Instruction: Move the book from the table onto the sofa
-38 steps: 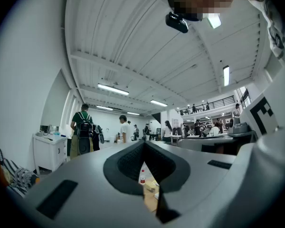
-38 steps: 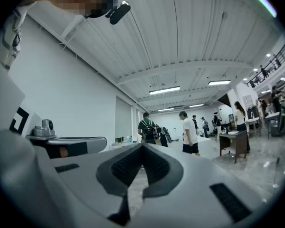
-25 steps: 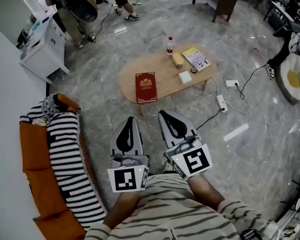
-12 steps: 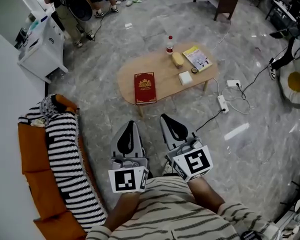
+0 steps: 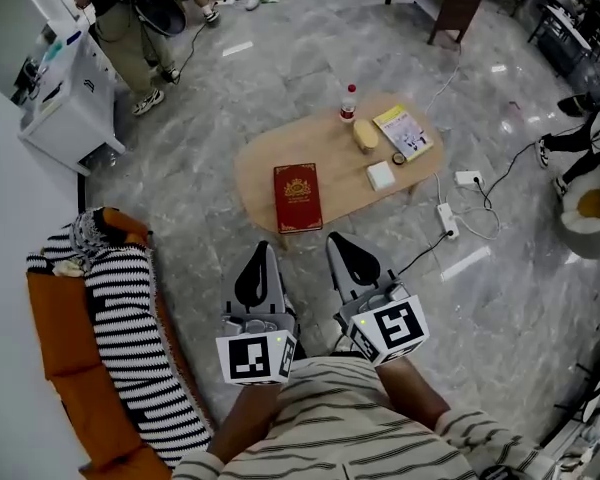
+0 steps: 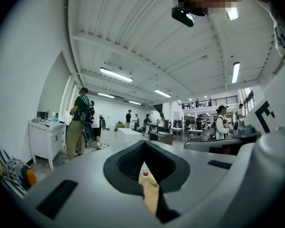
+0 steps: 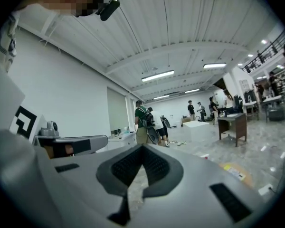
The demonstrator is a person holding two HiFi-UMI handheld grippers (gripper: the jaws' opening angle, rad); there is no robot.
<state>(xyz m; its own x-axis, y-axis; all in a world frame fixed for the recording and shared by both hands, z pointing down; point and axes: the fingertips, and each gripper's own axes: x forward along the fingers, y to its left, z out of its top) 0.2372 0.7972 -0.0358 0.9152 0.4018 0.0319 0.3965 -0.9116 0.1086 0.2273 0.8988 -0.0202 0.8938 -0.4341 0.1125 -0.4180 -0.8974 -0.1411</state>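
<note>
A dark red book [image 5: 297, 197] with gold print lies flat on the near end of the oval wooden table [image 5: 263, 161]. An orange sofa [image 5: 68, 368] with a black-and-white striped blanket [image 5: 133, 347] stands at the left. My left gripper [image 5: 261, 252] and right gripper [image 5: 340, 243] are held side by side in front of the person's striped shirt, short of the table, both shut and empty. In the left gripper view the left gripper [image 6: 146, 165] points level at the table; in the right gripper view the right gripper [image 7: 138, 161] points level into the room.
On the table's far end stand a bottle [image 5: 348, 103], a yellow booklet [image 5: 403, 132], a bun-like thing [image 5: 366, 136] and a small white box [image 5: 380, 175]. A power strip and cables [image 5: 458, 203] lie on the floor right of the table. A white cabinet [image 5: 62, 103] and people [image 5: 120, 28] are at the back left.
The view has shifted towards the table: the table and book sit a little lower and closer to the grippers. Both grippers stay shut, side by side. People at the back left have walked on.
</note>
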